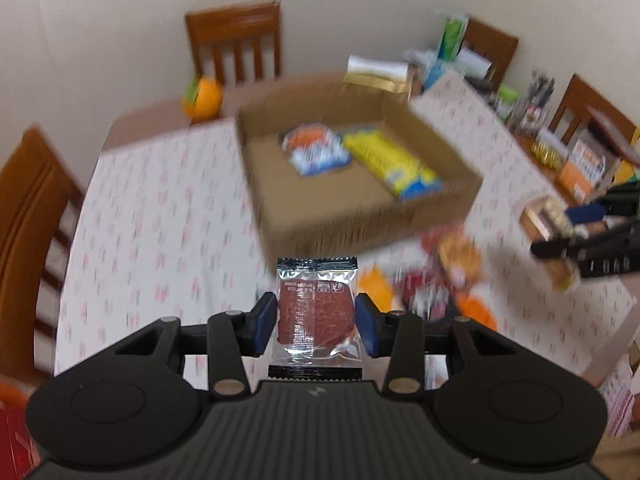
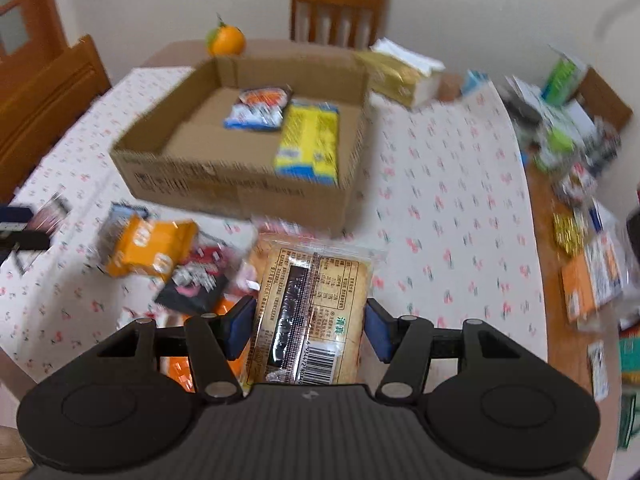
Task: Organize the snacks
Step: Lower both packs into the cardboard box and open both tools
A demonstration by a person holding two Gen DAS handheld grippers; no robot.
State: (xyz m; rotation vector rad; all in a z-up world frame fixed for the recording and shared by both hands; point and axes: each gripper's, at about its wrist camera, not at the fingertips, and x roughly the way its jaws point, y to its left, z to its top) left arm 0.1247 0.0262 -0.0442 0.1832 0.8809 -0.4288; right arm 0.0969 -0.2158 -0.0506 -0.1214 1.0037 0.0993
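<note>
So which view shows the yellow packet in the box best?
The right wrist view: the yellow packet lies nearly flat-on inside the cardboard box, its whole face showing. In the left wrist view the packet appears slanted, more blurred and farther off.

A: The cardboard box (image 2: 240,184) is the anchor here. What is it like?

B: Matt brown corrugated card with rough cut edges. Under it lies a printed tablecloth (image 2: 452,216), matt and smooth.

A: And just in front of the box?

B: A clear glossy plastic packet (image 1: 316,312) with a crimped foil-like end, pinched by matt blue pads (image 1: 265,322). Behind the box stands a varnished wooden chair (image 1: 236,46), slightly shiny.
</note>
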